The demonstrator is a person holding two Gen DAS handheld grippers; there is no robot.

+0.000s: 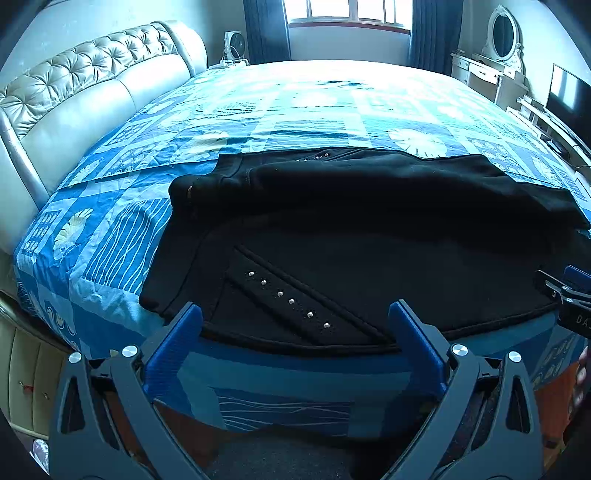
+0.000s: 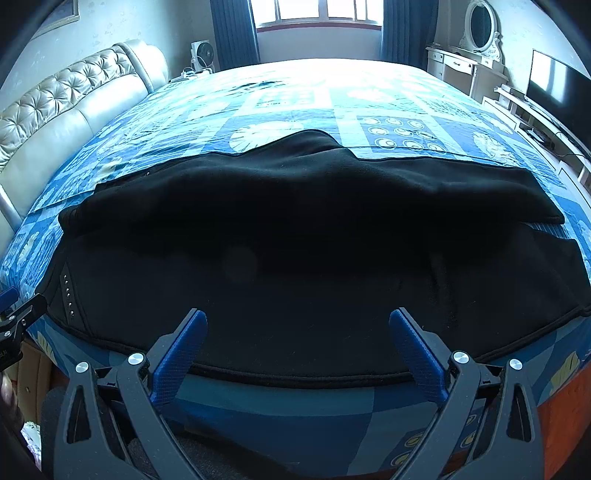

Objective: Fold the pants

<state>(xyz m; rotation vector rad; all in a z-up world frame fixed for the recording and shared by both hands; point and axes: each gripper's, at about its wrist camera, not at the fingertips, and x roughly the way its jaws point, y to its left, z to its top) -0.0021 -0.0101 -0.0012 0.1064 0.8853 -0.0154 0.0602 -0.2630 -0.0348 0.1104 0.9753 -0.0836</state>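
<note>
Black pants point(image 1: 369, 229) lie across the near side of the bed, folded lengthwise, with a studded pocket strip point(image 1: 288, 299) near the waist end at the left. They also fill the right wrist view point(image 2: 314, 251). My left gripper point(image 1: 295, 321) is open and empty, just above the near hem by the studs. My right gripper point(image 2: 297, 328) is open and empty over the near hem further right. The right gripper's tip shows at the left wrist view's right edge point(image 1: 569, 291); the left gripper's tip shows at the right wrist view's left edge point(image 2: 18, 317).
The bed has a blue patterned quilt point(image 1: 295, 110) and a padded beige headboard point(image 1: 74, 92) at the left. A window point(image 1: 347, 11), dressing table with mirror point(image 1: 498, 44) and a TV point(image 1: 569, 92) stand beyond. The bed's near edge point(image 2: 295, 417) runs under my grippers.
</note>
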